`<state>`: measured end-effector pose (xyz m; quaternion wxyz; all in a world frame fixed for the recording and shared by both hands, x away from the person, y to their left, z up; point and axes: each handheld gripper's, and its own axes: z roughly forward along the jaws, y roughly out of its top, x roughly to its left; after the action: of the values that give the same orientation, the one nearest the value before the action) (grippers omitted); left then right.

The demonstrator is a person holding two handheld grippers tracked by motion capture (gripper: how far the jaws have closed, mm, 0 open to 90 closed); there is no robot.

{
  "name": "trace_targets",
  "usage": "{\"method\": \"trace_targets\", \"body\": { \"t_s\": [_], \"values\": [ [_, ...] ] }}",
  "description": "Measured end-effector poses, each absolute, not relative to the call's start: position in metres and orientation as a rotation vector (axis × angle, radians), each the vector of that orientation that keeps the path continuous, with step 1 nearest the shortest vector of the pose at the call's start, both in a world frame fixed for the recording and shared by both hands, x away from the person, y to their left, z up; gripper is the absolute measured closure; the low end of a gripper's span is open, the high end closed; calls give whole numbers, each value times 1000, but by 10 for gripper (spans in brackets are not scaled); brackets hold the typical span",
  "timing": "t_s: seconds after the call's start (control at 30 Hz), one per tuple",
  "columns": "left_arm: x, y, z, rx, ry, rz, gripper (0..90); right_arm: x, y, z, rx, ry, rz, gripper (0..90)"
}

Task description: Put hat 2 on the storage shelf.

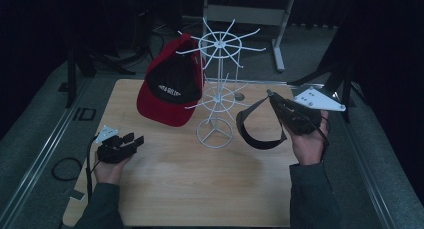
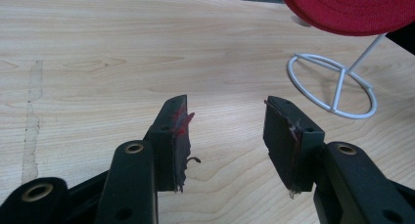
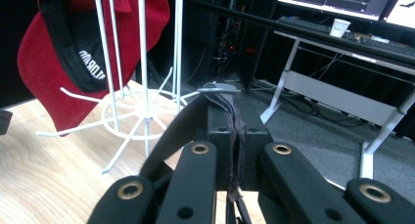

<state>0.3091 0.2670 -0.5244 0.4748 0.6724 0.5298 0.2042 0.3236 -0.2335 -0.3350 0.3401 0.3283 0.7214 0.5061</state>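
A white wire hat rack (image 1: 216, 89) stands mid-table, and a red cap (image 1: 170, 84) with a black front panel hangs from a hook on its left side. My right gripper (image 1: 272, 96) is held up to the right of the rack, shut on the strap of a black visor (image 1: 255, 131) that dangles in a loop below it. In the right gripper view the jaws (image 3: 235, 111) pinch the strap edge (image 3: 220, 89), with the rack (image 3: 142, 87) and cap (image 3: 44, 72) just beyond. My left gripper (image 1: 135, 139) rests low at the table's left, open (image 2: 225, 131) and holding nothing.
The rack's round base (image 2: 337, 87) lies ahead and right of the left jaws, under the cap's brim (image 2: 352, 9). The wooden tabletop (image 1: 200, 189) has bare room toward the front. A desk frame (image 1: 280, 19) stands on the floor behind.
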Motion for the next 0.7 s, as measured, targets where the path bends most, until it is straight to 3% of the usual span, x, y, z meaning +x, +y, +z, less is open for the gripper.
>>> {"method": "trace_targets", "body": {
  "t_s": [0.7],
  "values": [
    [311,265,-526,1644,1294,496,527,325,-233,-302,810,1837,1369,876]
  ]
}}
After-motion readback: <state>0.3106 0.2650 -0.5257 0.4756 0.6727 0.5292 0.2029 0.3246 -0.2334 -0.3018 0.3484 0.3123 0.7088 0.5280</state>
